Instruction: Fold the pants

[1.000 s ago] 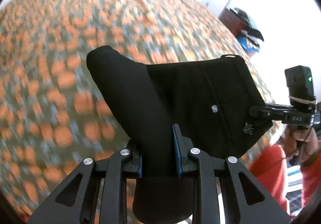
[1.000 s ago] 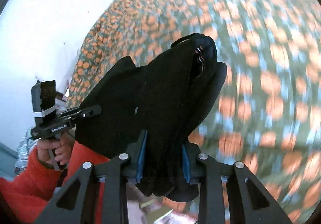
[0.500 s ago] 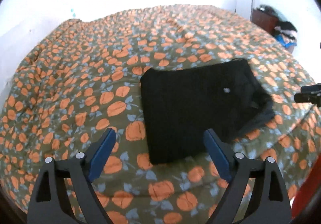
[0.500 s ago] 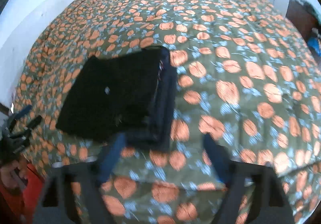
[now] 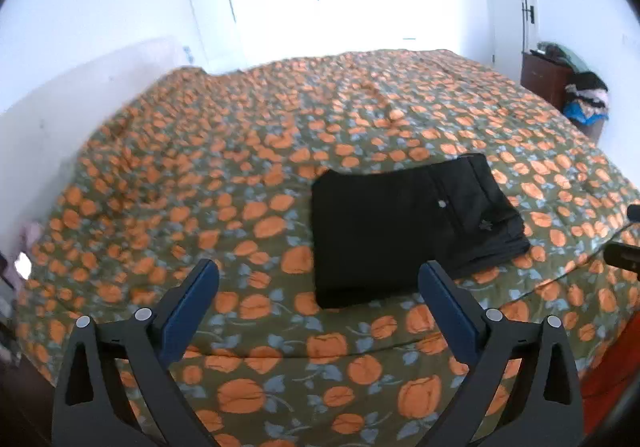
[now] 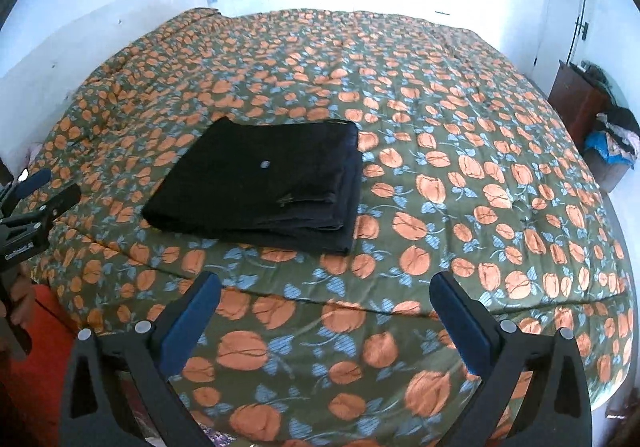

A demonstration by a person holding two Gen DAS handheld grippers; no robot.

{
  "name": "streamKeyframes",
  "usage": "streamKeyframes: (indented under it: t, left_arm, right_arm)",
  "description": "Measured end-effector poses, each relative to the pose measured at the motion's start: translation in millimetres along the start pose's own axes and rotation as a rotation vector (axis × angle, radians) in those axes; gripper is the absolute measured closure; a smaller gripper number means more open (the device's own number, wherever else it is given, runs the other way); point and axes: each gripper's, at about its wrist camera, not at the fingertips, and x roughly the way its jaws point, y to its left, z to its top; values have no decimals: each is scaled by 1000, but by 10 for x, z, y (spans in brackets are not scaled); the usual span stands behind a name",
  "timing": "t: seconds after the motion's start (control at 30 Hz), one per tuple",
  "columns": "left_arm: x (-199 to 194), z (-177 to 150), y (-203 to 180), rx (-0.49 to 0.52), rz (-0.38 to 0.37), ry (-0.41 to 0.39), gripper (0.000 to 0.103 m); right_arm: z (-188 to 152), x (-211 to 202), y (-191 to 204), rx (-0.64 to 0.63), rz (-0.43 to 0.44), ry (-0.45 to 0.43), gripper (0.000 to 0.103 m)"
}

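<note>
On the bed (image 6: 460, 135), near its front edge, we found the black pants (image 6: 260, 187) lying as a flat, squared bundle — folded down to a compact rectangle with stacked layers showing along one side. We held both tools back from it. Our left gripper (image 5: 318, 283) had its jaws opening and almost at full spread, with nothing between the blue pads; the bundle lay beyond the fingertips, apart from them. Our right gripper (image 6: 326, 297) was the same: jaws opening wide, empty, the pants well ahead and to its left.

We judged the folding done and the step in hand to be the release and retreat. To do that well, we thought it best to draw each gripper straight away from the cloth with the jaws wide, so that no pad would catch a layer and drag the stack askew. If any tidying were wanted, it would be at the layered edge, where the lower plies stick out a little past the top one.

The fabric looked matte and fairly heavy, lying without puffing up; a small pale button (image 6: 264, 164) and a little star-shaped mark (image 6: 285, 200) sat on the top face. The bedspread under it was a quilted olive cover printed with orange flowers and blue leaves — soft, gently rumpled, giving slightly under the bundle.
</note>
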Motion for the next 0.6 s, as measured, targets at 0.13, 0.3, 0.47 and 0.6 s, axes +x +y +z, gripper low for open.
streamKeyframes:
  t: [0.13, 0.3, 0.47, 0.6]
  left_arm:
    - [-20, -50, -7, 5, -22, 55, 2]
    - [-18, -162, -28, -6, -88, 166, 2]
    - [-87, -240, -103, 9, -77, 154, 3]
    - [-111, -252, -162, 32, -79, 144, 2]
  right_arm:
    - [-94, -124, 158, -20, -19, -28, 0]
    - [-214, -208, 301, -27, -36, -21, 0]
    - [-295, -243, 384, -26, -39, -12, 0]
    - [-307, -261, 391, -14, -48, -15, 0]
